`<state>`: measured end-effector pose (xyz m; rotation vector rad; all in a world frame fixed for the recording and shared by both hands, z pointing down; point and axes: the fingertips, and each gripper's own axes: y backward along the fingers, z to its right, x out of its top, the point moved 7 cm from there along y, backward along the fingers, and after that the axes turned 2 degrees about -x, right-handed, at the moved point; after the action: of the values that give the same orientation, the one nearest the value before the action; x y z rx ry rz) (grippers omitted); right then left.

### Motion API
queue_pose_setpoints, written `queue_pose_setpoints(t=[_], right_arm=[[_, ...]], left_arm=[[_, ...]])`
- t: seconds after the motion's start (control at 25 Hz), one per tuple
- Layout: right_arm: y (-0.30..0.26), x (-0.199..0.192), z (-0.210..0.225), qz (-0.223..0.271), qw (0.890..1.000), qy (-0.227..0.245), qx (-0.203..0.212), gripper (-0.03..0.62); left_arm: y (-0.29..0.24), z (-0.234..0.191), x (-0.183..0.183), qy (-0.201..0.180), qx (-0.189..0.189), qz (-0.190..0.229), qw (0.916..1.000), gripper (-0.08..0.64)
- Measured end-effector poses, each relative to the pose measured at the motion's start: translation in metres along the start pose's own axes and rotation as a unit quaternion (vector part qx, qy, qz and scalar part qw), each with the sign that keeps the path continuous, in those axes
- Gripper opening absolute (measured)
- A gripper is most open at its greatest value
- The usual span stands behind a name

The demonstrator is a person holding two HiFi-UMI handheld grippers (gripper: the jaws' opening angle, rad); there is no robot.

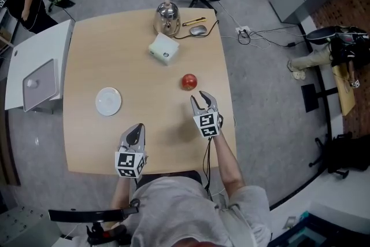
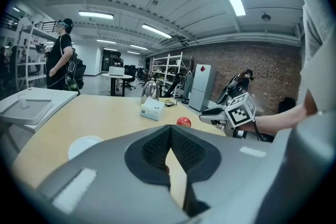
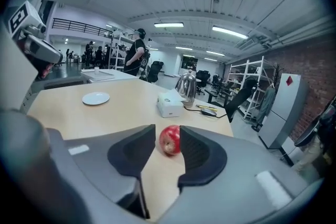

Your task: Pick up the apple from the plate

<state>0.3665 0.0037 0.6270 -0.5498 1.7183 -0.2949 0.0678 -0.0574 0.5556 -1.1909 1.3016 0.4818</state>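
Farthest left of the apple (image 1: 189, 81), and well apart from it, a white plate (image 1: 108, 100) lies on the table (image 1: 87, 55). Also left of the apple but nearer the person, the left gripper (image 1: 137, 128) hangs over the table with its jaws pressed together. Behind the apple and slightly left stand a white box (image 1: 163, 48) and, beyond it, a metal kettle (image 1: 167, 17). The red apple rests on the tabletop itself. Just right of the apple and nearer the person, the right gripper (image 1: 199, 99) points at it, jaws apart, pads off the fruit.
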Motion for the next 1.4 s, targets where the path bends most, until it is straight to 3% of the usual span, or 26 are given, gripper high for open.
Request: queue_pose_setpoints(t=[0.2,0.56,0.88,1.4], right_arm=[[0.021,0.013,-0.012,0.036,0.999,-0.015,-0.011,0.118],[0.062,0.033,-0.033,0.073,0.991,-0.109,-0.034,0.069],[0.086,0.041,-0.064,0.095,0.983,-0.153,-0.036,0.025],[0.125,0.056,-0.119,0.112,0.979,-0.167,-0.024,0.006]], left_arm=[[0.006,-0.001,0.004,-0.009,-0.009,0.007,0.9999,0.020],[0.023,-0.007,0.010,-0.017,-0.020,0.023,0.9994,0.020],[0.042,-0.018,0.010,-0.025,-0.021,0.039,0.9987,0.020],[0.082,-0.028,0.013,-0.032,-0.025,0.061,0.9973,0.020]])
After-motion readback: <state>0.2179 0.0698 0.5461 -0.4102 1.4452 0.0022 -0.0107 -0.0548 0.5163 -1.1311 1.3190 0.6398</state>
